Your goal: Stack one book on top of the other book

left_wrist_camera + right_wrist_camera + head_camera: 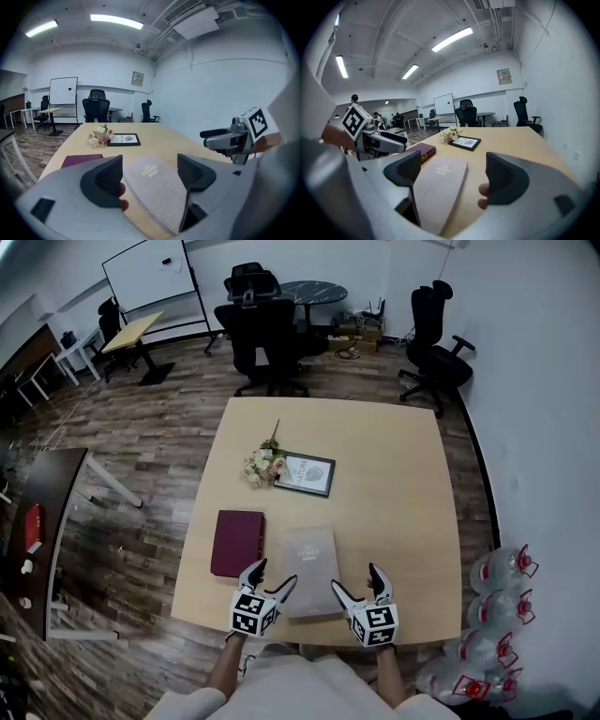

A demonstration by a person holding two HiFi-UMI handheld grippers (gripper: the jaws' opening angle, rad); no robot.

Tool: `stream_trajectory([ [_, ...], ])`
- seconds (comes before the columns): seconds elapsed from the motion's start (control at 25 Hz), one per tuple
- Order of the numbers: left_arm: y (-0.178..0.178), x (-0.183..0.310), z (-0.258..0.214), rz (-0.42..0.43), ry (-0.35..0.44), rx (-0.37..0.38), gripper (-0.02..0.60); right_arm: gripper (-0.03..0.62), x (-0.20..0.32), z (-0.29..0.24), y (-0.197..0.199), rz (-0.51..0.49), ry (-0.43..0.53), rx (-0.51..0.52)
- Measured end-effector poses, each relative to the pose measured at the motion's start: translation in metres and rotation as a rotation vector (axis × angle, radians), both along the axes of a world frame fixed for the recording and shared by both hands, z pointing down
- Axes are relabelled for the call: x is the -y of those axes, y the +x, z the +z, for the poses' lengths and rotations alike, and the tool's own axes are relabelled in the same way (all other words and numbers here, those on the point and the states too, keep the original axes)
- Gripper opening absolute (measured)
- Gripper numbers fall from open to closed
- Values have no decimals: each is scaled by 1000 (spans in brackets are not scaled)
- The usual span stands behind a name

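A grey book (309, 568) (157, 187) (438, 187) lies flat near the table's front edge. A maroon book (236, 542) (80, 160) (423, 151) lies flat just left of it, a narrow gap between them. My left gripper (274, 579) (149, 174) hovers open over the grey book's near left corner. My right gripper (357, 582) (457, 174) hangs open by the book's near right corner. Neither holds anything.
A framed picture (305, 473) and a small flower bunch (264, 463) lie mid-table (403, 493). Black office chairs (262, 329) stand beyond the far edge. Water bottles (492, 615) sit on the floor at right. A dark desk (42, 512) stands at left.
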State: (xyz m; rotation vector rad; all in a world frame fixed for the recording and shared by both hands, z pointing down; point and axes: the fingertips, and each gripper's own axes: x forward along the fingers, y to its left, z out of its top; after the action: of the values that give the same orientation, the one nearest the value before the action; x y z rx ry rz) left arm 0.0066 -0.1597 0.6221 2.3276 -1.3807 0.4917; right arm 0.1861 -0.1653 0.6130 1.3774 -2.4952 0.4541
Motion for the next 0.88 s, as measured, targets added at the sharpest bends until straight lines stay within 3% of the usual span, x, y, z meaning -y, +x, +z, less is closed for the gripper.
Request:
stream_trajectory([
  [0.28,-10,3,14,-27,-34,-10,367,431,6,13,-5,-4,-28,5],
  [0.88,-34,-2,28,76,-77,-69,368,431,1,19,-36,65,-80,-3],
])
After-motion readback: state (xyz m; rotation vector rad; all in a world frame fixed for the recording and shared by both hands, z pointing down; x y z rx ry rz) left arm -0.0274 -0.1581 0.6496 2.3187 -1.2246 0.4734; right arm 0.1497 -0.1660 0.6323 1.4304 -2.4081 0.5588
